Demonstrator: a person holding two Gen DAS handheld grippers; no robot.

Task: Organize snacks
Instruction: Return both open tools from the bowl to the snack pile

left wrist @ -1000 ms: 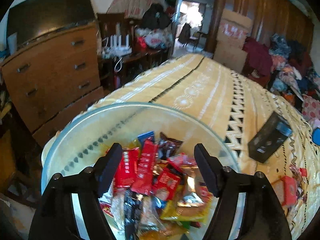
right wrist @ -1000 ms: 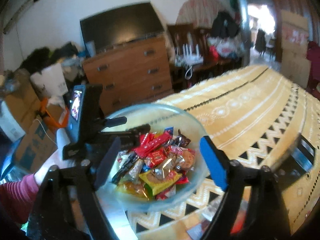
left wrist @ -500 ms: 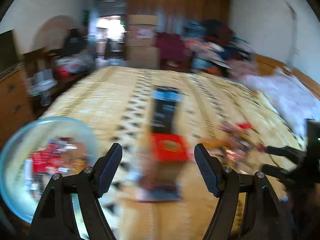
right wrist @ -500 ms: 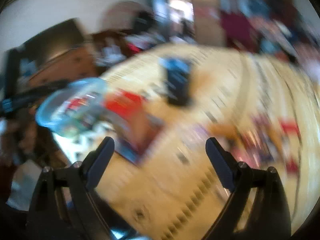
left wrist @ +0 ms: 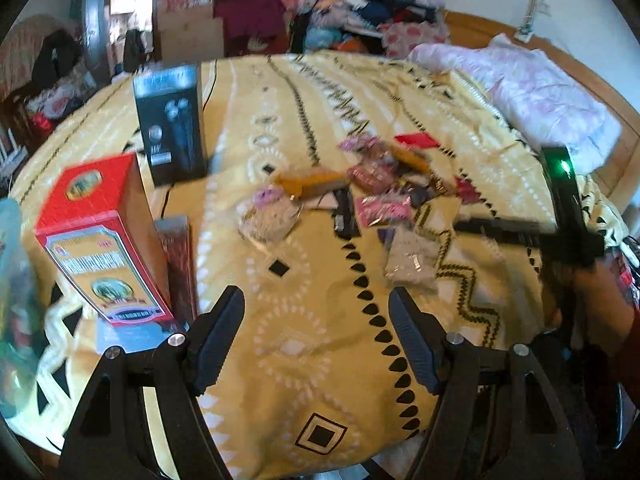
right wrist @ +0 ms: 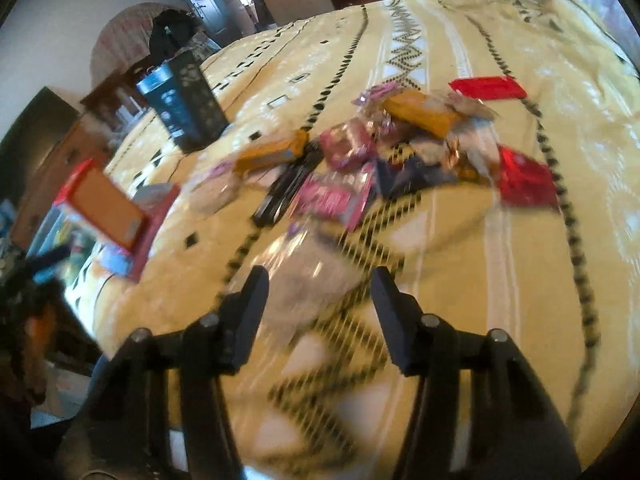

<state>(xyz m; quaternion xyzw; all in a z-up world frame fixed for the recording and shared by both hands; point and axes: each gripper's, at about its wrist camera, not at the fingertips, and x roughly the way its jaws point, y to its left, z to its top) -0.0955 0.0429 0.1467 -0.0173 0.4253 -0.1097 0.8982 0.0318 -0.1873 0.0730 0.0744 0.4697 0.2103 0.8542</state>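
A heap of wrapped snacks (left wrist: 372, 184) lies loose in the middle of the yellow patterned bedcover (left wrist: 320, 360). My left gripper (left wrist: 316, 320) hangs open above bare cover short of the heap, with nothing between its fingers. In the right wrist view the same snacks (right wrist: 400, 152) spread ahead. My right gripper (right wrist: 320, 284) points down at a pale, clear-wrapped packet (right wrist: 308, 276), blurred, that shows in the gap between the fingers. Its jaws are closing and the pads do not press on the packet. The glass bowl (left wrist: 12, 300) holding snacks is at the far left edge.
A red carton (left wrist: 96, 240) stands at the left near the bowl, with a dark flat pack (left wrist: 178, 264) beside it and a black box (left wrist: 172, 124) behind. A pink quilt (left wrist: 532, 92) lies at the back right. A hand (left wrist: 600, 292) holds the right tool's frame at the right.
Both views have swung away from the bowl to the snack heap on the bed and lowered towards it. The right jaws stand narrower than before; the left jaws are unchanged.
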